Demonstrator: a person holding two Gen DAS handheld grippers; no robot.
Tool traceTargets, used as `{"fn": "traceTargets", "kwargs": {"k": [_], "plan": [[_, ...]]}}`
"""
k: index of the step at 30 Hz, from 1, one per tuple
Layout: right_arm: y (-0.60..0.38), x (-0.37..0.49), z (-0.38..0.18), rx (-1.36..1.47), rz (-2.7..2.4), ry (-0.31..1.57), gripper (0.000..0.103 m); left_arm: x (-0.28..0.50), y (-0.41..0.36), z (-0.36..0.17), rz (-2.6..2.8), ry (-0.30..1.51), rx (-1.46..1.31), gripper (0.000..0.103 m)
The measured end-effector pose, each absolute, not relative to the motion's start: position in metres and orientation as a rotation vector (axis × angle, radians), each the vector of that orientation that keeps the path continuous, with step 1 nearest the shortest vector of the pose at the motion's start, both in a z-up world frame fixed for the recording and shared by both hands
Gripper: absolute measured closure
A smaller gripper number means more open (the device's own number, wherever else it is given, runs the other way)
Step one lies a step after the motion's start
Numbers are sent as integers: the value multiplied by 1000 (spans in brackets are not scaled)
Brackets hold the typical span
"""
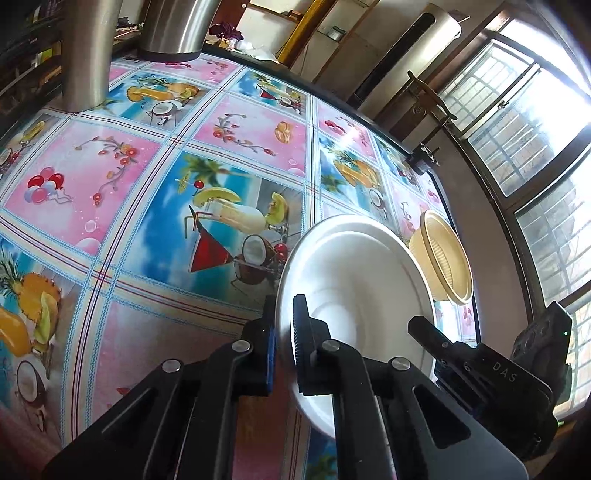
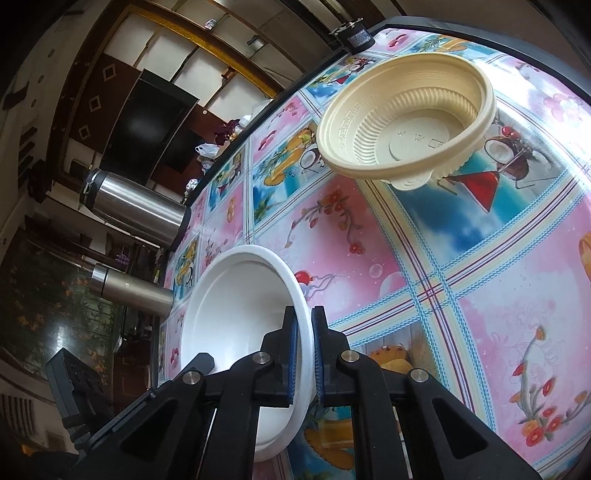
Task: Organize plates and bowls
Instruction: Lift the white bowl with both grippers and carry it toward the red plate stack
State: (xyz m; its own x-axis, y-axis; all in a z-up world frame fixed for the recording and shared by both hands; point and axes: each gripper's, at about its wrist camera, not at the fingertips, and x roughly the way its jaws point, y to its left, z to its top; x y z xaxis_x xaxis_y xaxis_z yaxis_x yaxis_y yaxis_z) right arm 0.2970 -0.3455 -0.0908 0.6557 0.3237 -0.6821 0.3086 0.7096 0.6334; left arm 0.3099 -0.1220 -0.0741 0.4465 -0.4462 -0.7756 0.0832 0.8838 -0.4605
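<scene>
The white plate is being held by both grippers at once, tilted up off the surface. The left gripper is pinching the plate's near rim, its fingers clamped together on it, and the right gripper is gripping the opposite rim in the same way, fingers closed on the white edge. Just past the plate's far edge, ahead of the right fingers, the cream ribbed bowl is sitting on the fruit-patterned surface, though it may be leaning slightly; the fisheye makes that hard to judge. Well beyond the left fingers, two steel flasks are standing near the surface's far edge.
</scene>
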Motion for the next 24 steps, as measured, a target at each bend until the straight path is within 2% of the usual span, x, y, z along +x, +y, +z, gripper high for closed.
{"fn": "traceTargets", "kwargs": {"k": [8,24], "plan": [[-335,269,-88,797,28,857,94,274,-113,-79,-312,1071,-371,97],[-304,152,-91,724,107,876,95,158,-95,-68,-272,1055,-165,94]]}}
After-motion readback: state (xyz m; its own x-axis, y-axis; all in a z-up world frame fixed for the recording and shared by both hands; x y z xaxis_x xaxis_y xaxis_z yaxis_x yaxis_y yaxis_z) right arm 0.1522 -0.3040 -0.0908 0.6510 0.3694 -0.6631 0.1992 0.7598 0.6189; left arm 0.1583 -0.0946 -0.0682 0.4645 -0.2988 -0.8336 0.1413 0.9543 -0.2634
